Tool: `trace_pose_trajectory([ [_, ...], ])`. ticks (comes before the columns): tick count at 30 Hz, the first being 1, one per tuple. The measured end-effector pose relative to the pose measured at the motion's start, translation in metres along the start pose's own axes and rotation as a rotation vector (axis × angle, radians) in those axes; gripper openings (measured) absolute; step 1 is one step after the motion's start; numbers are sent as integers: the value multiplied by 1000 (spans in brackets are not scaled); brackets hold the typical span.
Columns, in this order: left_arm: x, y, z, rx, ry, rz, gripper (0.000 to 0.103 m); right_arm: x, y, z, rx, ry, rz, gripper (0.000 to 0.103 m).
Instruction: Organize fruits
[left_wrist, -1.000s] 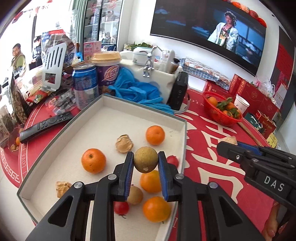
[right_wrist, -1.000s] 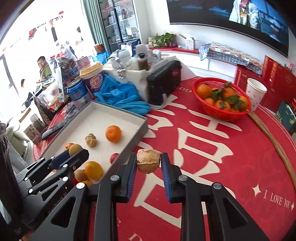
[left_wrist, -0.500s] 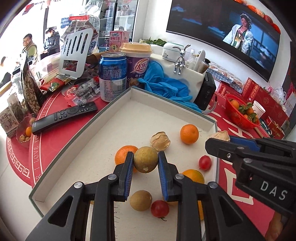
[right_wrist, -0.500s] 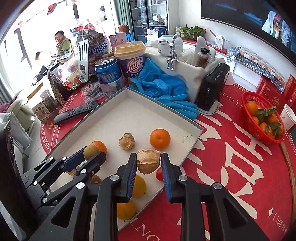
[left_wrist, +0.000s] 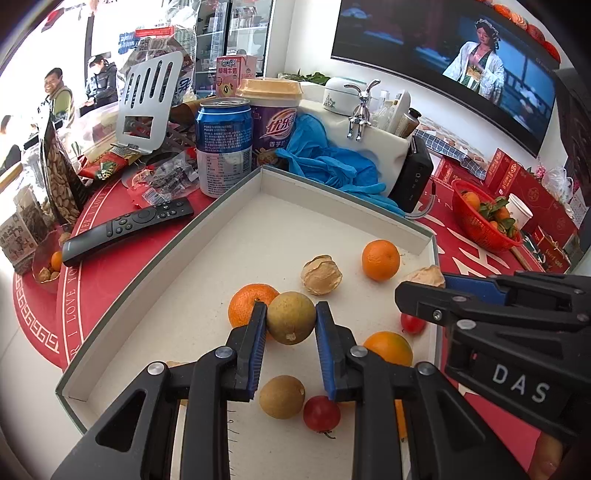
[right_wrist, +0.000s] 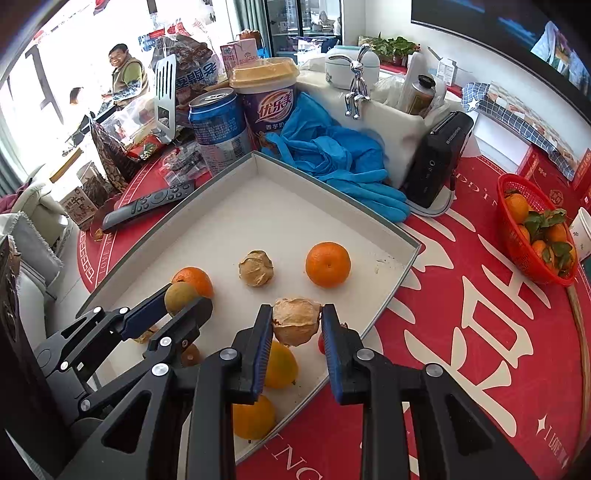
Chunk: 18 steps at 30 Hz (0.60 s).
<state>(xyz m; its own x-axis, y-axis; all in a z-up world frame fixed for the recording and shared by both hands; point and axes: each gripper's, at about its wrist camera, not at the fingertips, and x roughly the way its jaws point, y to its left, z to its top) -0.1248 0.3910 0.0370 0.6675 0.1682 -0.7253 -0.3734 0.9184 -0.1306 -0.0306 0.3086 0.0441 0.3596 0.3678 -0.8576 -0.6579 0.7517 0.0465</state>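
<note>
Left gripper (left_wrist: 290, 324) is clamped on a greenish-brown round fruit (left_wrist: 290, 322), held above the white tray (left_wrist: 236, 192). Right gripper (right_wrist: 296, 325) pinches a papery husked fruit (right_wrist: 296, 320) over the tray's right edge (both pairs of tongs closed to fruit width). Below them lie oranges (right_wrist: 327, 264), a second husked fruit (right_wrist: 255, 268) and a cherry tomato (left_wrist: 321, 413). The blue can (left_wrist: 224, 146), remote (left_wrist: 125, 229) and blue gloves (right_wrist: 332, 162) crowd the tray's far side.
</note>
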Motion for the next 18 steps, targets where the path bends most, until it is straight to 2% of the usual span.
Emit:
trace_pose_trajectory([
  [6,0,1,0,-4,6,2,29,6,1,3,-13,18,-9,28],
  [8,0,1,1,-8,9,3,41,8,1,4,-13,26,-1,28],
  [9,0,2,1,-16,10,2,59,8,1,5,-11,31,6,28],
  [10,-1,3,1,-26,10,6,71,9,2,5,-10,35,8,28],
  [12,-2,5,2,-37,6,10,79,10,1,6,-6,39,12,38],
  [13,-3,6,2,-40,9,18,82,9,1,6,-4,35,11,58],
  [14,-4,6,2,-42,8,23,84,7,1,7,-3,24,3,73],
  [18,-9,3,4,-34,-12,27,97,-3,-2,11,3,3,-4,75],
])
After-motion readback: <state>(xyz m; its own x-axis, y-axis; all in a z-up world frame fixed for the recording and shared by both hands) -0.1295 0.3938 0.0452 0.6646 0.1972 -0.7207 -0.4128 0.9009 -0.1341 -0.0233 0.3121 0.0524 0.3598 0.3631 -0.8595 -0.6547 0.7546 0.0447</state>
